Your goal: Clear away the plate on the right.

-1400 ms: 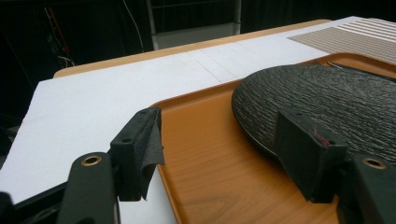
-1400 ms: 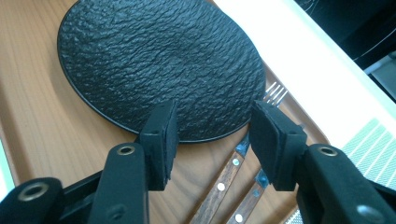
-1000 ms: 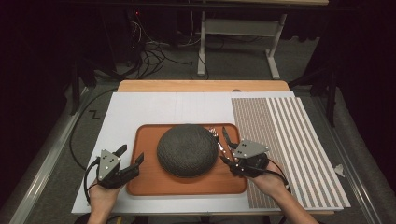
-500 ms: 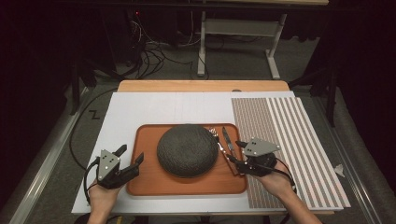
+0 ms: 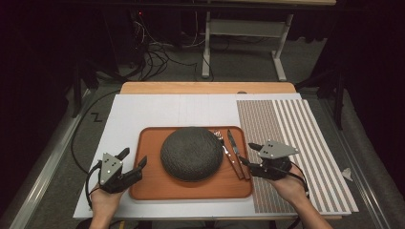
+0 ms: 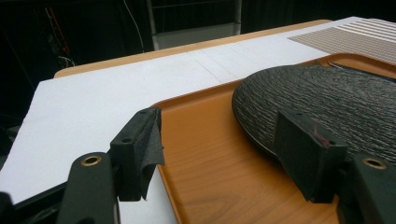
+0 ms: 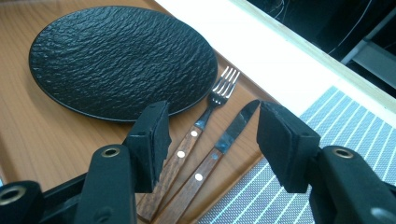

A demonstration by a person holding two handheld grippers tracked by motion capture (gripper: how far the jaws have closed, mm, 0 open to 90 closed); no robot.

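On the white board (image 5: 157, 114) that covers the table sits an orange wooden tray (image 5: 153, 186), with a striped placemat (image 5: 305, 138) lying just beside its right edge. The tray holds 3 items: a black textured plate (image 5: 191, 153) near its centre, then a fork (image 5: 223, 143) and a knife (image 5: 233, 145) side by side along the right rim, both with brown riveted wooden handles. In the right gripper view the fork (image 7: 205, 116) tines lie next to the plate (image 7: 121, 56) rim; whether they touch it cannot be told. The knife (image 7: 224, 140) lies between the fork and the placemat (image 7: 327, 135). The left gripper (image 5: 133, 162), held in the person's left hand (image 5: 104, 200), hovers at the tray's left edge with jaws spread wide and nothing between them; in the left gripper view 1 jaw sits over the board (image 6: 93, 102) and the other over the tray (image 6: 210, 154) near the plate (image 6: 327, 102) edge. The right gripper (image 5: 247, 153), held in the right hand (image 5: 289, 186), sits at the tray's right edge, jaws also spread wide and empty, bracketing the handle ends of the fork and knife from above; contact with either cannot be told.
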